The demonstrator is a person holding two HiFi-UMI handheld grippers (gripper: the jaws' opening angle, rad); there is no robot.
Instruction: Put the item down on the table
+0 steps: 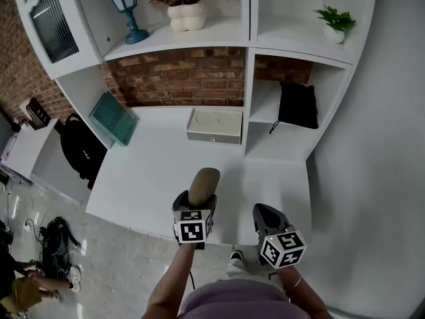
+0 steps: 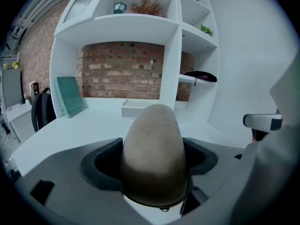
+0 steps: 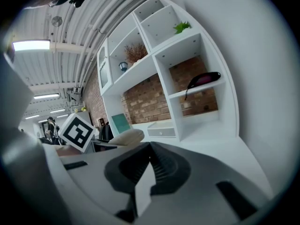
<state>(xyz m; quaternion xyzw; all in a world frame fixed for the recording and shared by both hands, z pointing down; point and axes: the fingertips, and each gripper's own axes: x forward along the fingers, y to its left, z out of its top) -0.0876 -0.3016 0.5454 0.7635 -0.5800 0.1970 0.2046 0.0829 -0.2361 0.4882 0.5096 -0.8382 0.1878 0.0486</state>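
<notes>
Head view: left gripper (image 1: 199,201) is clamped on the item (image 1: 203,183), a tan rounded lump, over the front part of the white table (image 1: 146,171). Right gripper (image 1: 267,218) sits beside it, near the table's front edge. Task not done: item isn't set down or released yet; what's left is prob. just lower & open.

Left gripper view: jaws press both sides of the item (image 2: 152,149). Table (image 2: 79,123) stretches beyond; contact w/ it can't be told.

Right gripper view: right gripper (image 3: 149,161) has jaws closed together, nothing btwn them.

Writing: none legible, no brands; only square markers on the cubes (image 1: 191,231).
</notes>
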